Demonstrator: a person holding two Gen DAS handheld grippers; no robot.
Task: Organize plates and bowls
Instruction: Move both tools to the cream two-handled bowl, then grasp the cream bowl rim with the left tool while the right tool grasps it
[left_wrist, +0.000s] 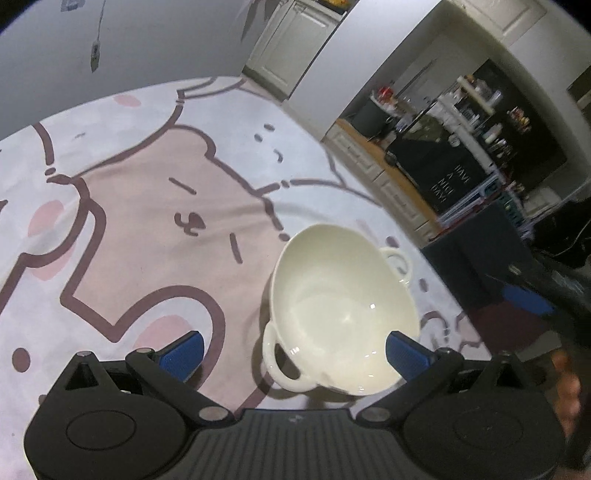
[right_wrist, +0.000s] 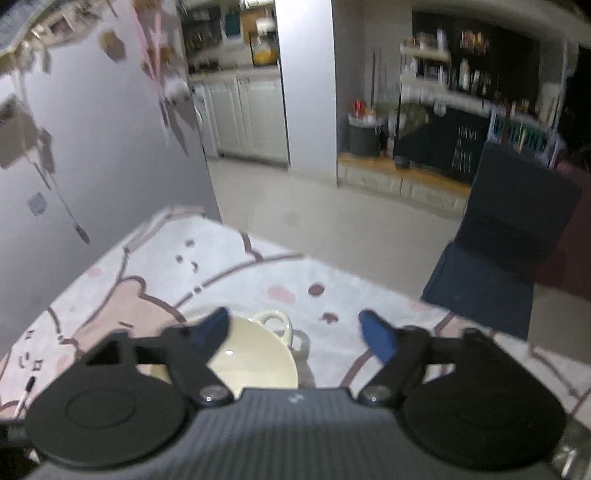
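Our left gripper (left_wrist: 293, 350) and right gripper (right_wrist: 293, 330) look alike: matte black linkage arms, round silver pivot screws, ribbed dark grey housing, and textured blue fingertips (left_wrist: 406, 352).

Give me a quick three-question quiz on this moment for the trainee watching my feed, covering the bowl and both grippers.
1. True or false: the left gripper is clamped shut on the white bowl.
2. How many loop handles does the bowl show in the left wrist view?
3. Multiple choice: the bowl rests on A) bare wood, B) a pink and white cartoon-print tablecloth, C) a metal tray.

Key
1. False: its jaws are wide open, with the bowl in front of them.
2. Two, one on each side.
3. B. The right gripper is open too, with nothing in it.
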